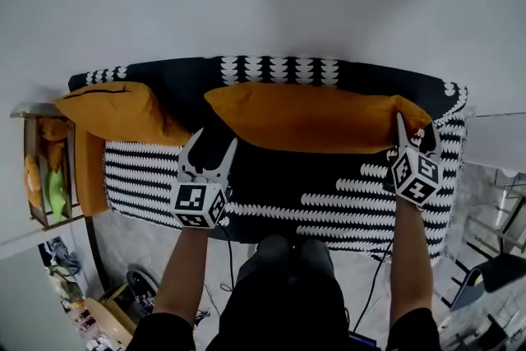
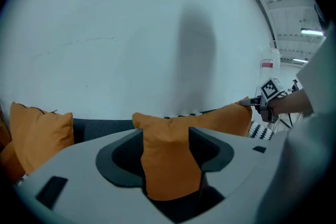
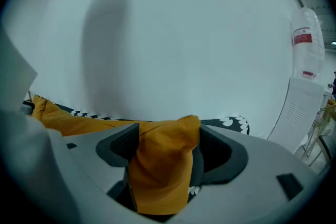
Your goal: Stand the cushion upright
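Note:
A long orange cushion (image 1: 316,117) lies along the back of a sofa (image 1: 329,193) that has a black-and-white patterned cover. My left gripper (image 1: 216,137) is at the cushion's left end. In the left gripper view, the cushion (image 2: 170,160) corner fills the gap of that gripper (image 2: 165,136), pinched between the pads. My right gripper (image 1: 417,131) is at the cushion's right end. In the right gripper view, bunched cushion fabric (image 3: 163,165) sits between both pads of that gripper (image 3: 169,139). The right gripper (image 2: 257,105) also shows across the cushion in the left gripper view.
A second orange cushion (image 1: 119,111) leans at the sofa's left end (image 2: 39,134). A wooden shelf (image 1: 41,177) holding orange and green things stands left of the sofa. A white dispenser with a bottle (image 3: 304,50) stands to the right. Clutter (image 1: 99,308) lies on the floor.

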### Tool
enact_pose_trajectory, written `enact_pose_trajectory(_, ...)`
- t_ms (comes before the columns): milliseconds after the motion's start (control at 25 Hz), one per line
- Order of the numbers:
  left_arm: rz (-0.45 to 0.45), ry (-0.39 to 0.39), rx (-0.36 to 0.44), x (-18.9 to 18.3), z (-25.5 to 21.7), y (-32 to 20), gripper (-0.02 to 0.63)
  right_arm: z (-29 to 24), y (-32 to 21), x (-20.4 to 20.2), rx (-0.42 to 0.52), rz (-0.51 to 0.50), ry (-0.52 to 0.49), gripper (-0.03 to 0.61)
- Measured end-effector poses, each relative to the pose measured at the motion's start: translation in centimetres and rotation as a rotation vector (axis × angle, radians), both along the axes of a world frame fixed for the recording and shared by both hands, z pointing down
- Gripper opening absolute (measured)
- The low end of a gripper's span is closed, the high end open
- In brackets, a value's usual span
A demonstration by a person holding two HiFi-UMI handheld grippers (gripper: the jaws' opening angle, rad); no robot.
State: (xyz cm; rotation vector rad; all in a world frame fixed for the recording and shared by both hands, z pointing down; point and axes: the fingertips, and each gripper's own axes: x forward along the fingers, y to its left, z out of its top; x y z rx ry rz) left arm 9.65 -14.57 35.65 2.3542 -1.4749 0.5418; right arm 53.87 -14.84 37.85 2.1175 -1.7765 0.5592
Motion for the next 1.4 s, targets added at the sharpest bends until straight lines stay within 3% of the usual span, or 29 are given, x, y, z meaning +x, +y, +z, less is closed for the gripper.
enact_pose_trajectory(160,0.016,0.006,0.025,0.5,-2.3,1.6,0.287,-3.8,2.6,-0.4,0.056,-0.010,0.053,0.357)
enact_pose_trajectory(400,0.048,0.032,0.086,2.3,-7.0,3.8,0.282,-8.1,6.5,-3.9,0.112,-0.072,0.014,0.348)
enact_pose_trajectory(960,0.063,0.075,0.194,3.4,-18.0,13.0,0.097,-20.8,17.9,-8.4,0.280,-0.141,-0.009,0.130)
enact_pose_trajectory(1400,0.054,0.140,0.295,3.3,-24.7,18.8,0.063,-26.2,23.2,-10.1,0.373,-0.215,-0.041,0.051)
